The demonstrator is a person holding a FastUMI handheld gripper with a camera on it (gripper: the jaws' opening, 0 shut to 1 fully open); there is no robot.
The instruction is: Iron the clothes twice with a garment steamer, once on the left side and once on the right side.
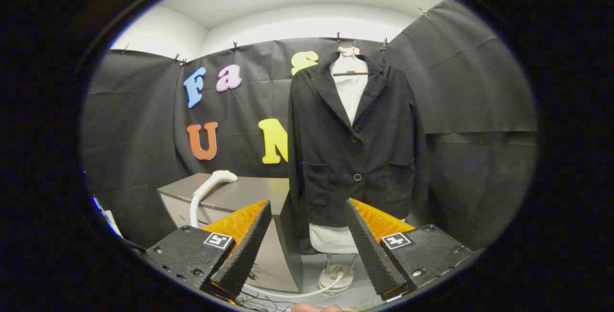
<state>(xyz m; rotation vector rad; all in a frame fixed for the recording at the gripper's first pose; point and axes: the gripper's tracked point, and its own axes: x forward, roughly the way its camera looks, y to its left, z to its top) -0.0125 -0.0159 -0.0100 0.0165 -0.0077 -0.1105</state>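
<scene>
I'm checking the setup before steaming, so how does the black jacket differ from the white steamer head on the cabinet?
The jacket is black cloth hanging upright beyond the open gripper; the steamer head is white, hard and lies on the grey cabinet. The jacket is much larger. The steamer head trails a hose; the jacket has buttons. Neither is held.

Camera rides hand-held gripper (307, 235), facing jacket (355, 144).
</scene>
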